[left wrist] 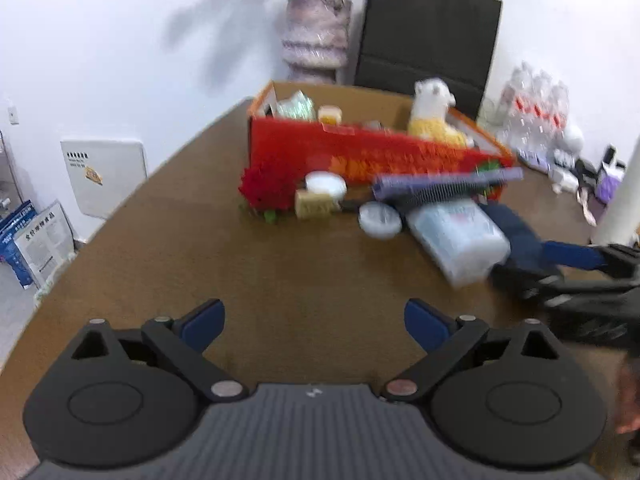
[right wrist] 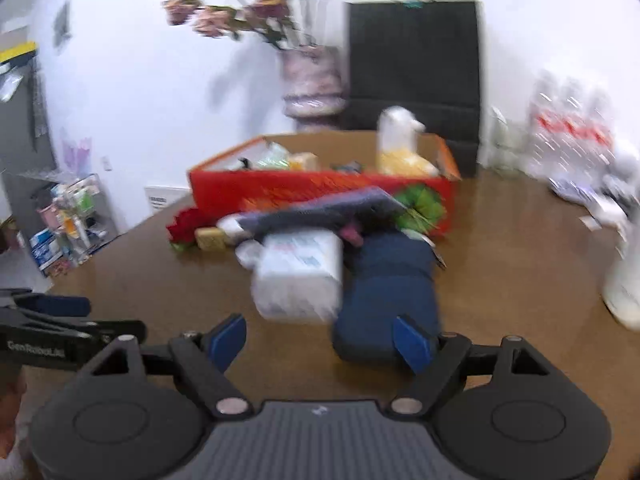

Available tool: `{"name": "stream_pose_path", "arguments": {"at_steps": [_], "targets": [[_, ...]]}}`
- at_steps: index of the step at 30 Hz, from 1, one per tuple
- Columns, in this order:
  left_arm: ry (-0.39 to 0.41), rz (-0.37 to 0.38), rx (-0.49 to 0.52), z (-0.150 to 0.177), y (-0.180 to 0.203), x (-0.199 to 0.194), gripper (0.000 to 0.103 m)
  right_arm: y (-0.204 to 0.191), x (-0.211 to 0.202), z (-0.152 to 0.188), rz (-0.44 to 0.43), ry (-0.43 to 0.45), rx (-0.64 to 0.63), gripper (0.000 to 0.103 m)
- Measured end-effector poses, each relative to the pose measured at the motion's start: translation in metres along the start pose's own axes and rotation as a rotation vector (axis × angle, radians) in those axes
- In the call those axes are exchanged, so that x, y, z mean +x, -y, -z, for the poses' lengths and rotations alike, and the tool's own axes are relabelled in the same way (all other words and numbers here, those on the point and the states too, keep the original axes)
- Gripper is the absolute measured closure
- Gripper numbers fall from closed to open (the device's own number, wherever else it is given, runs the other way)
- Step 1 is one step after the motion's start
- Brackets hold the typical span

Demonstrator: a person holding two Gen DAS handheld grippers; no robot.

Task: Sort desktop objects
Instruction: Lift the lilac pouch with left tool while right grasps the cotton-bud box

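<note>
Motion blur smears the clutter pile [right wrist: 304, 240] ahead of the right gripper [right wrist: 320, 336]; the white pack's [right wrist: 298, 276] label is unreadable.

A box [left wrist: 360, 148] stands far on the table [left wrist: 160, 248], with a plush toy [left wrist: 434, 114] in its right part. Before the box lie a flower [left wrist: 264, 190] at left, then a small block [left wrist: 314, 204], a round tin [left wrist: 379, 220], and a plastic pack [left wrist: 460, 236] nearer right. A comb [left wrist: 444, 186] lies across behind the pack. A pouch [right wrist: 390, 280] lies right of the pack. Behind the box stand a vase [left wrist: 316, 36] and, to its right, a bag [left wrist: 428, 36].
</note>
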State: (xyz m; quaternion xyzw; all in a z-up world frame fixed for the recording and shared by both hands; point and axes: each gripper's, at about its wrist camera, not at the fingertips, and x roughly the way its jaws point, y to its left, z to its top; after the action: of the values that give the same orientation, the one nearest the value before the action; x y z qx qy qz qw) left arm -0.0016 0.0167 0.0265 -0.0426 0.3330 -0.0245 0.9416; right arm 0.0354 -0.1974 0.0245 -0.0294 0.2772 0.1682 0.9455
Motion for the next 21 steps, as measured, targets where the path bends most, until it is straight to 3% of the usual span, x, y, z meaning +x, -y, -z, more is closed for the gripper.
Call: {"name": "stream_pose_path", "arguments": {"at_steps": [5,10,12,15,18,19,21], "targets": [[0.035,0.100,-0.019,-0.033,-0.010,0.004,0.010,-0.019,0.046,-0.021,0.020,-0.012,-0.070,0.026],[-0.049,0.336,-0.098,-0.081,-0.007,0.050,0.013,-0.010,0.069,-0.018,0.023,-0.068,-0.020,0.037],[-0.106,0.343,-0.091,-0.095,0.006,0.077,0.014,-0.007,0.070,-0.013,0.013,-0.059,-0.005,0.038],[-0.159,0.333,-0.082,-0.108,0.022,0.112,0.025,-0.005,0.068,-0.011,0.007,-0.057,0.005,0.038],[-0.235,0.357,-0.113,-0.111,0.024,0.137,0.056,-0.003,0.066,-0.011,-0.007,-0.055,0.016,0.038],[-0.262,0.350,-0.127,-0.110,0.023,0.143,0.083,-0.002,0.066,-0.011,-0.014,-0.054,0.022,0.038],[-0.251,0.353,-0.151,-0.107,0.019,0.145,0.095,-0.001,0.066,-0.011,-0.026,-0.053,0.032,0.038]]}}
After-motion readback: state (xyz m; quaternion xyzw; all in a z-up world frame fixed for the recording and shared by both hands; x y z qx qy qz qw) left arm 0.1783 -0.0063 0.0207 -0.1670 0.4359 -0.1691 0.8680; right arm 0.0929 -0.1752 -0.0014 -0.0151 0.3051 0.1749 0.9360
